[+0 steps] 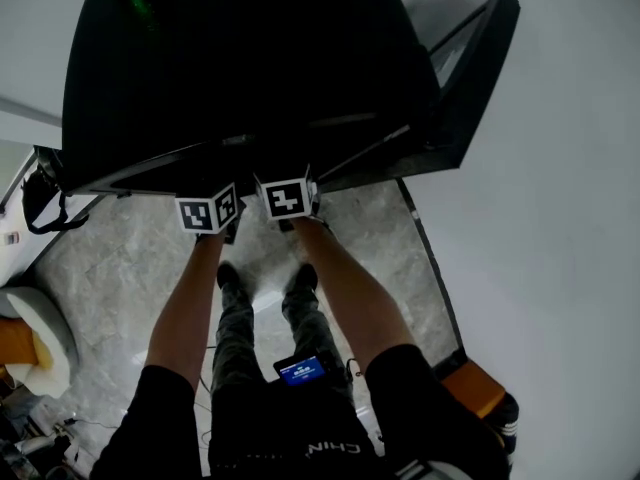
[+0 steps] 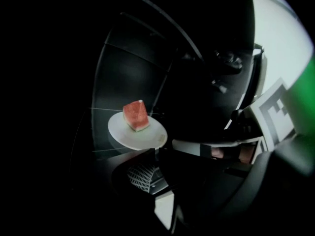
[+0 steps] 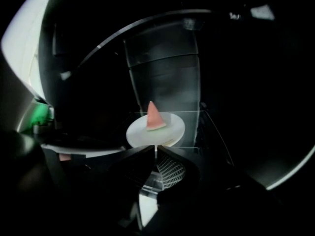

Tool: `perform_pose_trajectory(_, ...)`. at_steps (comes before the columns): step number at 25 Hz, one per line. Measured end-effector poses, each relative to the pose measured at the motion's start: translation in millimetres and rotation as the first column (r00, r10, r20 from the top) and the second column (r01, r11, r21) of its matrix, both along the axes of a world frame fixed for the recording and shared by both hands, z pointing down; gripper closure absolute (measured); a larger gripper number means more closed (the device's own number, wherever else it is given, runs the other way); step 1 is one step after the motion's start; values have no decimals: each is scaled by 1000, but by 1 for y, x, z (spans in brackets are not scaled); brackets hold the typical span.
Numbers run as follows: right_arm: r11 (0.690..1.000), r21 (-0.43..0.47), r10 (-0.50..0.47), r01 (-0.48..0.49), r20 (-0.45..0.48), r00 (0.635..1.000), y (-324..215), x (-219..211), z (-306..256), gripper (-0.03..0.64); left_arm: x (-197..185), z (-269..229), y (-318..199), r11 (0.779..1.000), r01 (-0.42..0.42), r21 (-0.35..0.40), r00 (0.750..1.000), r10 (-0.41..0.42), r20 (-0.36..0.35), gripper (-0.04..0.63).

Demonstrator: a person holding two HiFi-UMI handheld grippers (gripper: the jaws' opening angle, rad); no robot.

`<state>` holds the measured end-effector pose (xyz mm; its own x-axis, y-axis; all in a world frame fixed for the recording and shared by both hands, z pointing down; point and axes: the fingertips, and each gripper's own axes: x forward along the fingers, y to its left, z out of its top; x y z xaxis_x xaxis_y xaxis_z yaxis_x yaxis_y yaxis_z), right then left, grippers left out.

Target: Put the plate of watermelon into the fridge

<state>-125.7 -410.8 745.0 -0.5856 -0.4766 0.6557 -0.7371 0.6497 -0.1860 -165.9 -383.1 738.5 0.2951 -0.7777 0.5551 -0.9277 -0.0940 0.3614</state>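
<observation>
I see watermelon wedge (image 3: 154, 117) on white plate (image 3: 173, 132), frame centre, on fridge shelf (image 3: 199, 129); left gripper (image 2: 153, 152), right gripper (image 3: 154, 149) clenched, empty.

The person wears a black short-sleeved shirt (image 1: 270, 440) with pale lettering, dark mottled trousers (image 1: 232, 333) and black shoes (image 1: 229, 274), with a small blue-lit screen (image 1: 301, 370) at the waist. The black left gripper (image 2: 155, 154) and right gripper (image 3: 154, 150) each bear a white cube (image 1: 210, 211) with black square markers, and have cross-hatched pads (image 3: 172, 171).

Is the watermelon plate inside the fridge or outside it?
Inside. The plate with its watermelon slice sits flat on a glass shelf within the dark fridge.
</observation>
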Motion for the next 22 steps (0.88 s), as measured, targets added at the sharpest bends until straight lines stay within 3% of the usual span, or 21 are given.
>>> perform_pose_trajectory(3,999,-16,-48,48,19,999,15,3,-13,592,7,-15,13,999,-48,24,998,49,-35,574)
perform_pose_trajectory(7,992,-76,-94,98,55,994,52,17,-44,595,19,-44,51,993,-116,28,993,116,-23,577)
perform_pose_trajectory(11,992,-76,-96,105,112,989,78,37,-87,595,32,-95,86,976,-193,98,980,196,-32,577)
perform_pose_trajectory(17,996,-74,-22,40,235,972,105,68,-154,595,35,-158,125,951,-211,224,967,237,-94,581)
perform_pose_trajectory(22,997,-77,50,-28,303,952,123,83,-176,595,44,-184,149,931,-219,293,949,274,-159,581)
